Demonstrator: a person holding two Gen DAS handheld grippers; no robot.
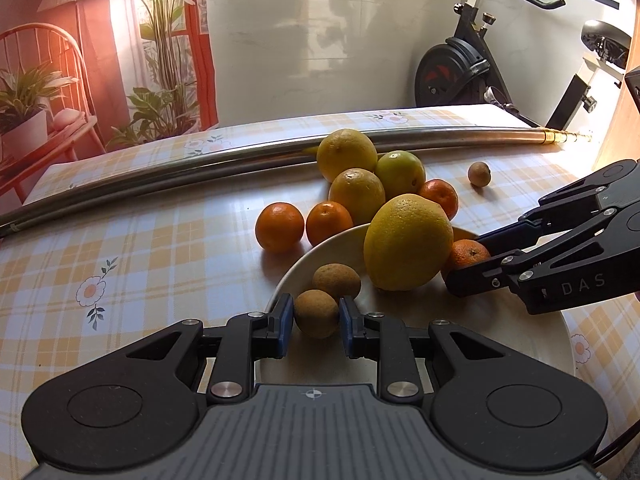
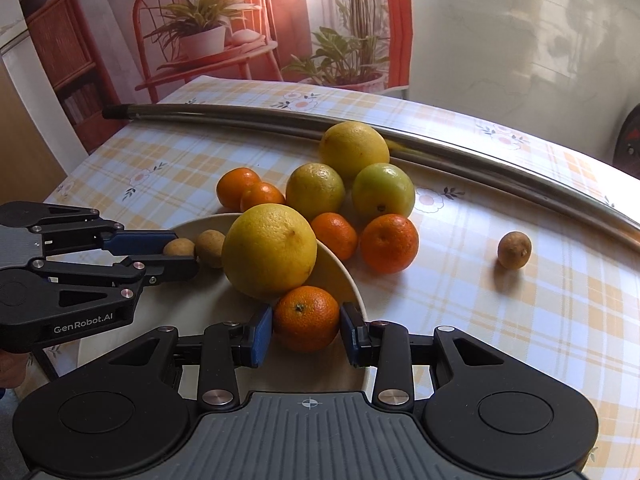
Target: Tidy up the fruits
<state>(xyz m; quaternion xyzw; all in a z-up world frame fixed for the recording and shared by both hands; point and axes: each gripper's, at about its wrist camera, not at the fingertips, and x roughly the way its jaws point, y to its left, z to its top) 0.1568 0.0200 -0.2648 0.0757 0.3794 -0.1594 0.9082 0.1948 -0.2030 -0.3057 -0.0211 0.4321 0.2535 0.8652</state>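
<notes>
My left gripper (image 1: 316,312) is shut on a small brown fruit (image 1: 317,322) just above the near rim of the cream plate (image 1: 500,320). On that plate lie a second brown fruit (image 1: 336,280) and a big yellow citrus (image 1: 408,242). My right gripper (image 2: 306,330) is shut on a tangerine (image 2: 306,316) at the plate's right rim (image 2: 356,280), against the big citrus (image 2: 269,250). Beyond the plate, several tangerines (image 2: 388,242) and yellow-green citrus (image 2: 354,148) cluster on the checked tablecloth. A lone brown fruit (image 2: 514,250) sits apart to the right.
A long metal pole (image 1: 240,156) lies across the table behind the fruit pile. An exercise bike (image 1: 460,72) stands past the far right edge. A printed backdrop of plants and a chair hangs behind the table's left side. Bare cloth (image 1: 120,260) lies left of the plate.
</notes>
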